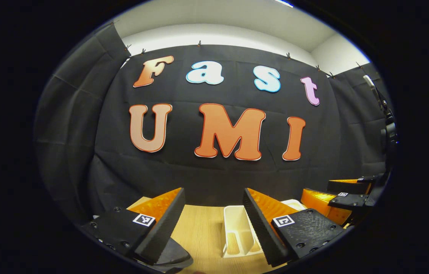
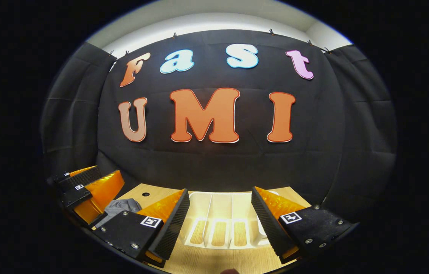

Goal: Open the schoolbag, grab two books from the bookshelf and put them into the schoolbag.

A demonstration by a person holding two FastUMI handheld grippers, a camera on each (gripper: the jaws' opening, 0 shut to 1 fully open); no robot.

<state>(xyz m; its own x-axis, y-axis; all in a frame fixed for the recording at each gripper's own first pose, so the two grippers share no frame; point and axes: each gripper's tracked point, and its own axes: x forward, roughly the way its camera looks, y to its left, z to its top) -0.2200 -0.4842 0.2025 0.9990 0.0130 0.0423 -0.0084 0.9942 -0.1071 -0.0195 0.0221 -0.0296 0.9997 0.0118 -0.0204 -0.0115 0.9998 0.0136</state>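
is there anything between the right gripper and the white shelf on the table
Nothing visible. The right gripper is open and held above the table, with the white shelf straight ahead between its fingers. The shelf's slots look empty from here. The left gripper is off to the side.

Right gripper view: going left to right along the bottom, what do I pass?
The other gripper → a grey cloth item, partly hidden → this gripper's left finger → the white slotted bookshelf rack on the wooden table → this gripper's right finger.
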